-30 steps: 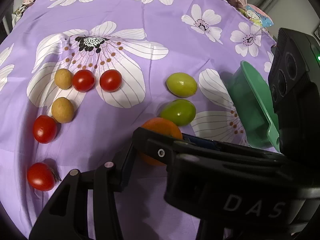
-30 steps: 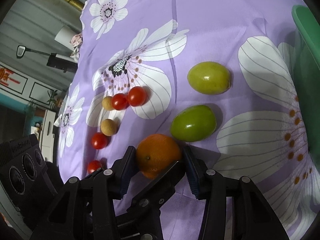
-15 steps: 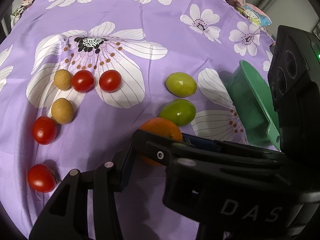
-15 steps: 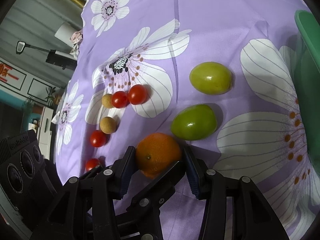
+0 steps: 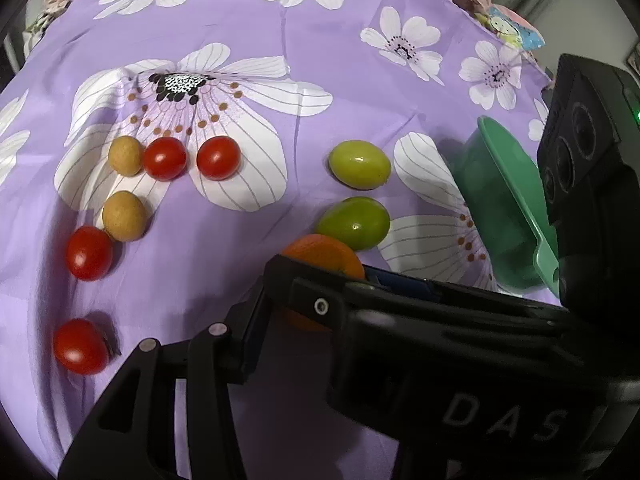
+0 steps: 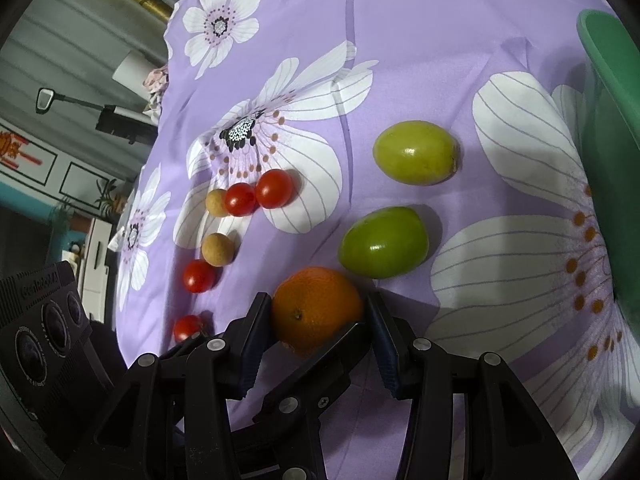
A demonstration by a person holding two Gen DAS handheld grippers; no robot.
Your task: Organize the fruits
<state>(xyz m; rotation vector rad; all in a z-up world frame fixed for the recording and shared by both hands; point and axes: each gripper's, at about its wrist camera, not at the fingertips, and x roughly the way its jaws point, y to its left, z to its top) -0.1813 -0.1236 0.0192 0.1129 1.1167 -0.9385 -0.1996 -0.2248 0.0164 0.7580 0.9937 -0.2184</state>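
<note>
An orange [image 6: 316,308] lies on the purple flowered cloth [image 6: 420,40] between the fingers of my right gripper [image 6: 318,322], whose pads press on both its sides. In the left wrist view the right gripper's black body [image 5: 460,340] crosses in front and covers most of the orange [image 5: 320,254]. Of my left gripper [image 5: 316,320] only the left finger [image 5: 248,336] shows, close beside the orange; its other finger is hidden. Two green fruits [image 5: 359,164] [image 5: 354,222] lie just beyond the orange. Several cherry tomatoes [image 5: 218,157] and two tan round fruits [image 5: 124,216] lie to the left.
A green bowl [image 5: 508,184] stands on the cloth at the right, tilted in the view, close to the right gripper's camera housing. In the right wrist view its rim [image 6: 608,80] fills the right edge. The table's edge runs along the left of that view.
</note>
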